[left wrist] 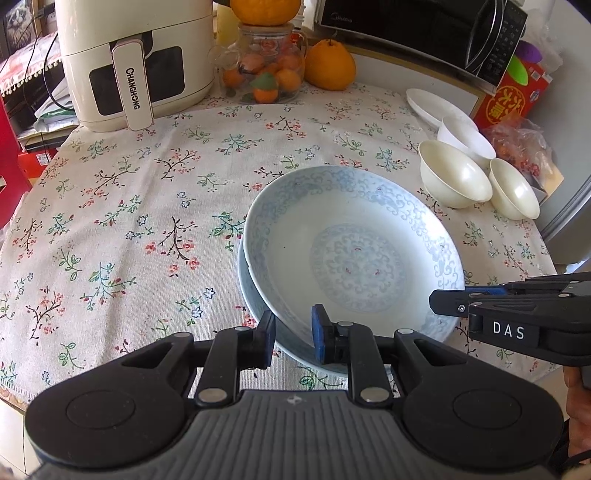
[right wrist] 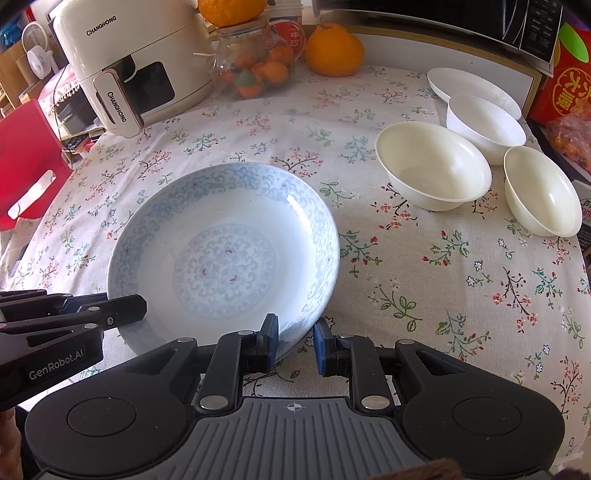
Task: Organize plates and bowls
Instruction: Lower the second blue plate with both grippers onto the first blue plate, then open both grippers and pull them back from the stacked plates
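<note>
Black left gripper [left wrist: 293,334]: pinching the near rim of the pale blue patterned porcelain plate [left wrist: 354,254], one blue pad inside the rim, the other outside.
Black right gripper [right wrist: 295,343]: pinching the same plate's near-right rim [right wrist: 221,258], pads on either side of the edge.
Gripper cross-views: right gripper seen side-on at the plate's right edge [left wrist: 448,301]; left gripper reaching the plate's left edge [right wrist: 127,308].
Patterned plate: tilted, held at two rim points over a second pale blue plate [left wrist: 255,299] lying beneath it on the tabletop.
Floral cloth-covered tabletop [left wrist: 129,206]: carrying all the dishes.
Cream bowls: glossy cream round bowl [right wrist: 434,166] and smaller cream bowl [right wrist: 543,195] right of the plates, just beside each other.
White bowl [right wrist: 485,127]: behind the cream pair, touching or nearly so.
White oval plate [right wrist: 472,90]: farther back, near the wall.
Far edge: cream CHANGHONG air fryer [left wrist: 136,62], glass jar of small oranges [left wrist: 266,70], large orange fruit [left wrist: 328,64], black microwave [left wrist: 424,33].
</note>
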Motion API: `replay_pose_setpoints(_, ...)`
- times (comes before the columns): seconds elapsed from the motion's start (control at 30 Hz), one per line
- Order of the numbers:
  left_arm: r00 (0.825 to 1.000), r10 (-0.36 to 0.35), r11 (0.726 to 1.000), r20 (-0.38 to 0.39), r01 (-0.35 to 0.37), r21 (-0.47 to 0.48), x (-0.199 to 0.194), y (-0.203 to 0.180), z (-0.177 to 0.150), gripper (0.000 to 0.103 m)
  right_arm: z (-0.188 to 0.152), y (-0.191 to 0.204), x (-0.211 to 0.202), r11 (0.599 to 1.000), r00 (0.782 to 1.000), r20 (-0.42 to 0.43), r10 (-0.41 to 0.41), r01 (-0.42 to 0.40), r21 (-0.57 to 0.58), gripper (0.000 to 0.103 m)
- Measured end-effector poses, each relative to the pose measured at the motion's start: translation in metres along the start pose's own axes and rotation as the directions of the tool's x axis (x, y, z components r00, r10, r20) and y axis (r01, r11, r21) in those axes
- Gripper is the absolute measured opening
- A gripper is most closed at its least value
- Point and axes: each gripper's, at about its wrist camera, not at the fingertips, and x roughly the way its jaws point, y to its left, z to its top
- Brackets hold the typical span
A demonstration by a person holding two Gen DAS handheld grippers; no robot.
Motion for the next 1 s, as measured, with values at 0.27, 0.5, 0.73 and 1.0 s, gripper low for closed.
replay_pose_setpoints(0.27, 1.000, 0.006, 1.000, 0.002, -0.006, -0.003, -0.002, 0.000, -0.002, 0.018, -0.001, 0.003, -0.001, 1.000, 1.000, 0.002, -0.005, 0.005, -0.019, 0.020)
replay_pose_setpoints(0.5, 1.000, 0.022, 1.000, -0.001, -0.022, 0.004, -0.003, -0.001, -0.005, 0.018, -0.002, 0.005, -0.002, 0.999, 1.000, 0.001, -0.007, 0.007, -0.032, 0.020)
replay_pose_setpoints(0.73, 0.999, 0.044, 0.998, 0.008, -0.045, 0.035, -0.001, -0.003, -0.006, 0.019, -0.002, 0.007, 0.000, 0.999, 1.000, 0.000, -0.017, 0.017, -0.040, 0.020)
replay_pose_setpoints(1.0, 0.998, 0.058, 0.997, 0.016, -0.059, 0.056, 0.001, -0.002, -0.007, 0.019, -0.004, 0.012, 0.001, 0.997, 0.999, 0.012, -0.046, 0.046, -0.067, 0.022)
